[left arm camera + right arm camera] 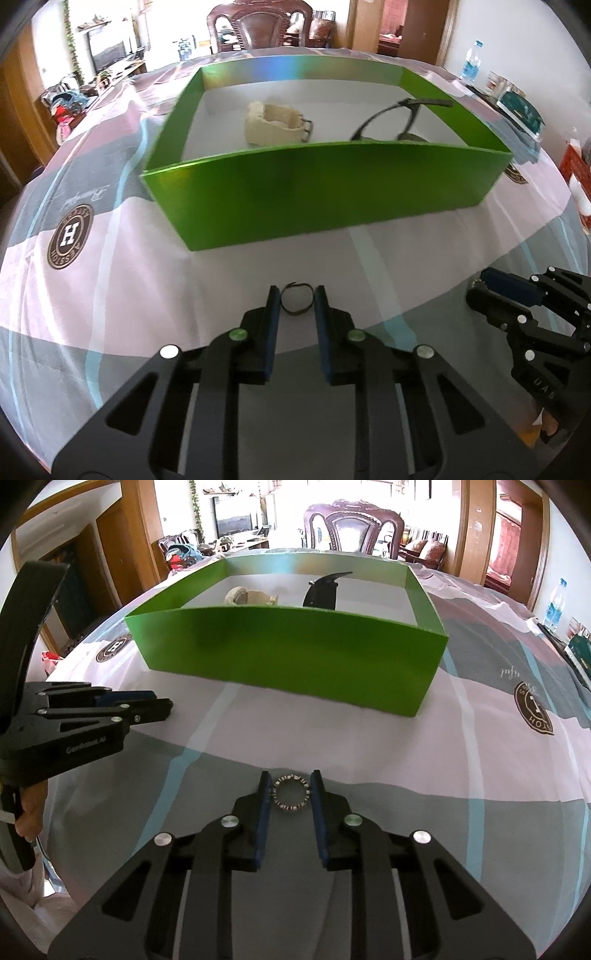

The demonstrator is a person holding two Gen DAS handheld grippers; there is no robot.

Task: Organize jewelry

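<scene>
The left hand-held gripper [295, 301] is clenched on a thin dark ring [297, 300], its blue pads touching the ring's two sides as it lies on the cloth-covered counter [122, 280]. The right hand-held gripper [289, 789] grasps a beaded ring [290, 792] the same way, flat on the cloth. Beyond both stands an open green box [314, 199] holding a cream watch [275, 123] on the left and dark glasses [397, 120] on the right, well apart.
</scene>
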